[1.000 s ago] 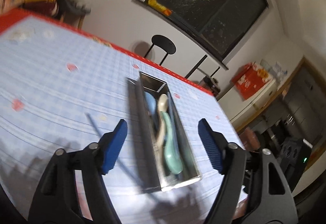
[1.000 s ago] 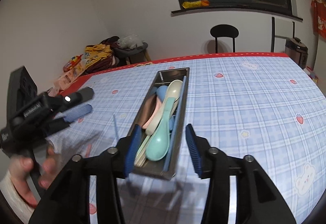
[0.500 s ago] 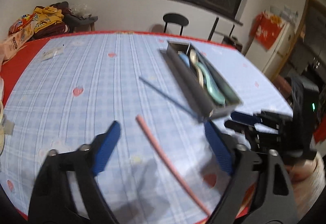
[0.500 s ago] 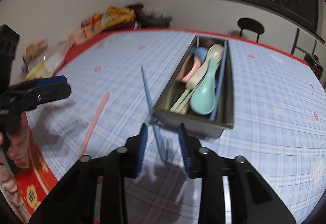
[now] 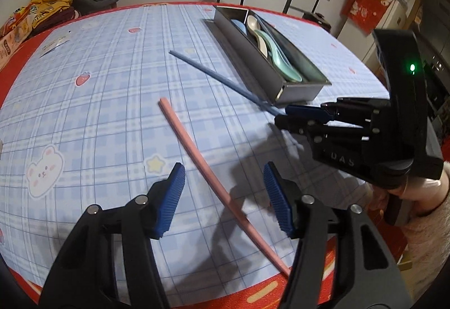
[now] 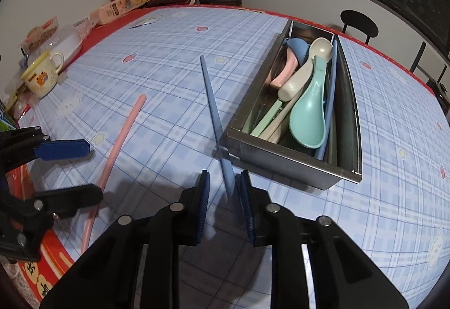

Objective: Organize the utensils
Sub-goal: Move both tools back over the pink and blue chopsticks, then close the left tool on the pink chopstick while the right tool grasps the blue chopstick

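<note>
My right hand-held gripper [image 6: 222, 196] has just been closing, pads narrowed to the near end of the blue chopstick [image 6: 214, 114]; contact not clear; the stick lies on the surface [image 6: 157, 55] left of the steel tray [image 6: 295, 171]; my left hand-held gripper [image 5: 223, 197], also closing, half open, straddles the pink chopstick [image 5: 197, 157] without touching it.

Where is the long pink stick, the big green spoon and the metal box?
long pink stick [image 5: 194, 151], left wrist view, middle of its length
big green spoon [image 6: 308, 119], right wrist view, its bowl
metal box [image 6: 295, 165], right wrist view, near end wall
</note>
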